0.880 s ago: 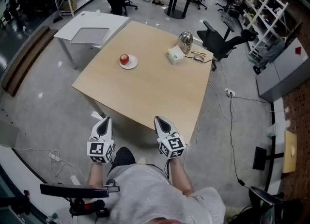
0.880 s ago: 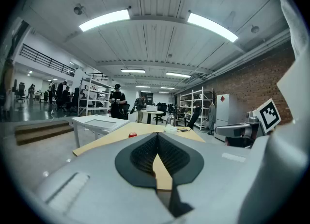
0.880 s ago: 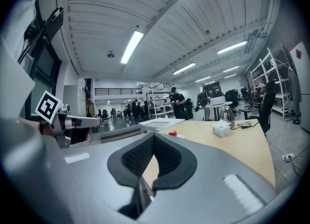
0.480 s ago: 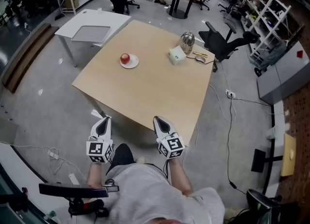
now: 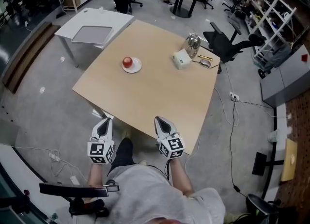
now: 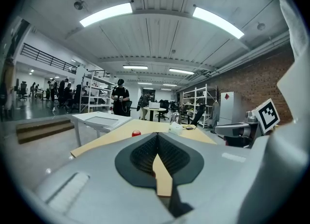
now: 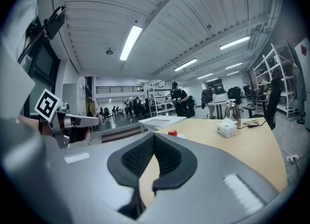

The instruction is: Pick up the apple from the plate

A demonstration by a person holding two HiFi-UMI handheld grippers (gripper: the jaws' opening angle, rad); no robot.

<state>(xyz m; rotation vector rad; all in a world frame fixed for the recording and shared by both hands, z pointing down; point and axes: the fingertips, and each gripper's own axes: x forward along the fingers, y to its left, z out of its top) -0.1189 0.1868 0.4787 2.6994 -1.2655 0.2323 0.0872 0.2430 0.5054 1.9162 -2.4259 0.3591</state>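
1. Presently, at the far left, a white worktop (image 5: pixel 94 24) stands apart from the wooden worktop (image 5: pixel 150 97), off its far left side.
2. The left tongs (image 5: pixel 104 120) are held low in front of the person, short of the wooden worktop's near edge, and point towards it. In the left gripper view their tips are pressed together with nothing between them.
3. The apple (image 5: pixel 127 62) is red. It sits on a small white plate (image 5: pixel 136 68) on the far left part of the wooden worktop, well apart from both tongs. Nothing touches it.
4. The right tongs (image 5: pixel 160 120) are held beside the left tongs and point the same way. In the head view their tip overlaps the worktop's near edge. In the right gripper view they are closed tip to tip and empty.
5. A white box (image 5: pixel 181 59) lies towards the far right corner of the wooden worktop. A shiny metal kettle (image 5: pixel 193 42) stands just behind it.
6. A black office chair (image 5: pixel 227 43) stands on the floor beyond that corner, close to the worktop edge.
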